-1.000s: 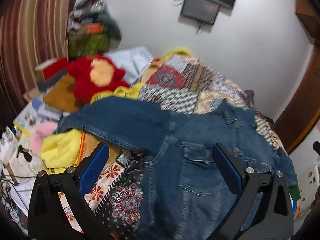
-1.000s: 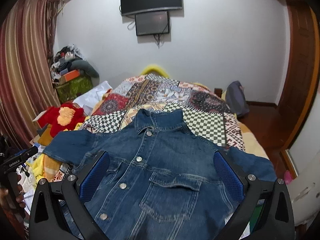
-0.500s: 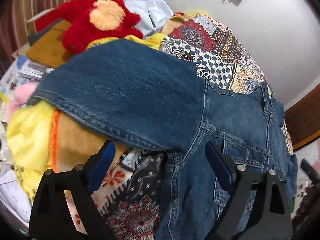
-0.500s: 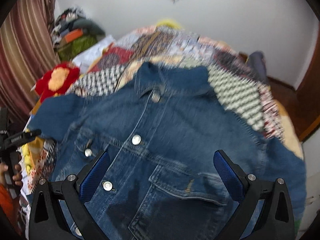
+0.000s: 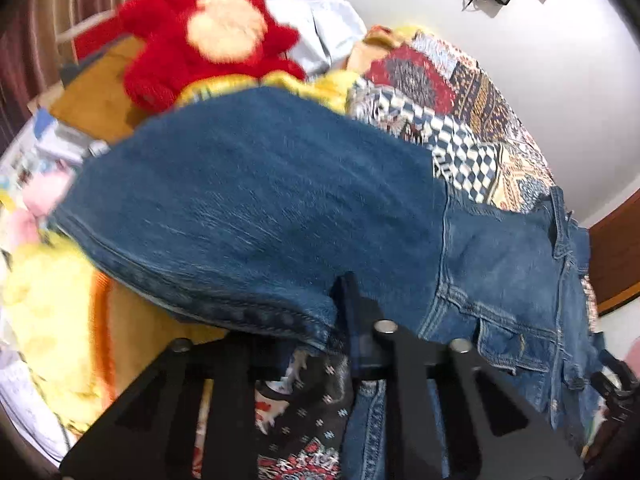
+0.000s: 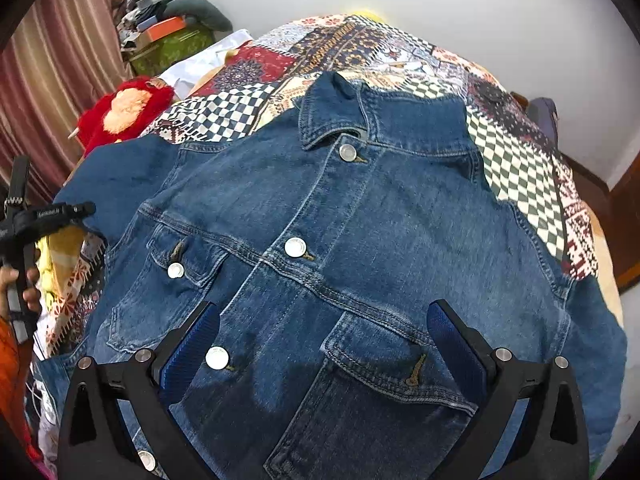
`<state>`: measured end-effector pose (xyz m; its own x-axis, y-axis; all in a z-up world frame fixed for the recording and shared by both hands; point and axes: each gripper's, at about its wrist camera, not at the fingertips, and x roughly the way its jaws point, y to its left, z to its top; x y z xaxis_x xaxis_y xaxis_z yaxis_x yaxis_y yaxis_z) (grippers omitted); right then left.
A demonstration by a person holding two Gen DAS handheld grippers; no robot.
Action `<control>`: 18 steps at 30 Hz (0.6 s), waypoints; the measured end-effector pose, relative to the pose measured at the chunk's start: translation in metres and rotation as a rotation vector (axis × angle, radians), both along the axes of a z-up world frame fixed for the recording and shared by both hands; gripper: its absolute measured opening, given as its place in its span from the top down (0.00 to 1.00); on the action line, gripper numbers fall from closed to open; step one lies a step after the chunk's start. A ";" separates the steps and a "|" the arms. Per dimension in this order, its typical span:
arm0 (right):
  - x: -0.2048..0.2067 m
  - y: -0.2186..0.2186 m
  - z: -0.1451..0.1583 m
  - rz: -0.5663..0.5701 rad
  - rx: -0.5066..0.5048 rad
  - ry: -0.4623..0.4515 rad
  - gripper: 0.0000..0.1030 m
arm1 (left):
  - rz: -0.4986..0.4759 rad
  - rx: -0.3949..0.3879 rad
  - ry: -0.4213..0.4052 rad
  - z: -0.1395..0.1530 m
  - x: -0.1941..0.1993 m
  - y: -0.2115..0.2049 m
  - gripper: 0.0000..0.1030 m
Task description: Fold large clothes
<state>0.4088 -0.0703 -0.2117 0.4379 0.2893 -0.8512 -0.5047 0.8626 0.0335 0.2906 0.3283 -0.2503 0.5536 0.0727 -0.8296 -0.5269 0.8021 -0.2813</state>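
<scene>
**One denim jacket, two grippers on it**

One denim jacket (image 6: 352, 240) is lying face up and buttoned on a patchwork quilt (image 6: 520, 160), collar toward the far wall, hem toward the cameras. Its sleeve (image 5: 248, 208) is stretching out to the left over the quilt's edge, above yellow fabric (image 5: 44, 312).

Left gripper (image 5: 344, 320): fingers are clenched together on the sleeve's lower seam, close to the armpit, with denim bunching between the pads. In the right wrist view this same tool is showing at the far left, held by a hand (image 6: 24, 284).

Right gripper (image 6: 322, 344): fingers are standing wide apart, released, hovering over the jacket's lower front with a flap pocket (image 6: 384, 364) between them; blue pads (image 6: 456, 344) are gripping nothing.

Also present: a red plush toy (image 5: 208, 40) is sitting beyond the sleeve at far left; striped curtains (image 6: 60, 80) are hanging along the left side; a cluttered pile (image 6: 172, 24) is resting in the far left corner.
</scene>
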 end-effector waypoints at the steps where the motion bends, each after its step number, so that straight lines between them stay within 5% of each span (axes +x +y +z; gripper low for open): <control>1: -0.002 0.000 0.003 0.003 -0.006 -0.011 0.00 | -0.008 0.064 0.000 0.010 0.002 -0.006 0.89; 5: -0.012 -0.002 0.019 0.011 -0.032 -0.084 0.00 | -0.071 0.277 -0.039 0.053 0.009 -0.037 0.90; 7: -0.018 -0.004 0.030 0.009 -0.040 -0.116 0.00 | -0.126 0.321 -0.093 0.077 0.014 -0.057 0.91; 12: -0.031 -0.014 0.054 -0.003 -0.025 -0.165 0.00 | -0.317 0.268 -0.163 0.097 0.030 -0.109 0.91; 18: -0.047 -0.032 0.074 -0.024 -0.001 -0.199 0.00 | -0.386 0.073 0.010 0.021 0.059 -0.138 0.91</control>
